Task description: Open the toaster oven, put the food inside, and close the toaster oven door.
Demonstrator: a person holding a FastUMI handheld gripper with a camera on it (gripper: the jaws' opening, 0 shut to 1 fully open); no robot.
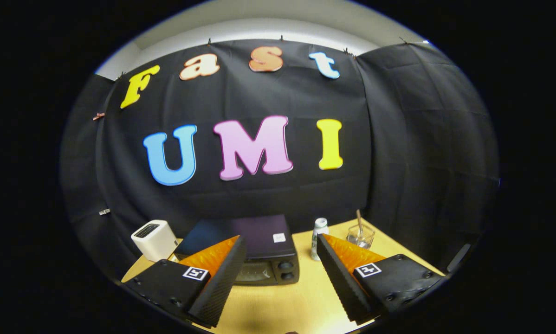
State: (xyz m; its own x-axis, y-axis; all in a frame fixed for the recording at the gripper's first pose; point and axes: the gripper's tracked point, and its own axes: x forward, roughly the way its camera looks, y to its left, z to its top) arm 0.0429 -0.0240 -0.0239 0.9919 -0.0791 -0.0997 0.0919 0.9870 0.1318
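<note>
Claw (280, 260) spread wide, holding nothing; toaster oven (259, 253) straight ahead beyond the fingers, door shut and facing the claw; small bottle (320, 239) right of oven.

Black toaster oven (259, 253), door closed, sits on the table beyond the fingers.

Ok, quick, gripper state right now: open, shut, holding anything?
Gripper: open, fingers spread wide, holding nothing. The toaster oven sits beyond the fingers on the table, door shut.
</note>
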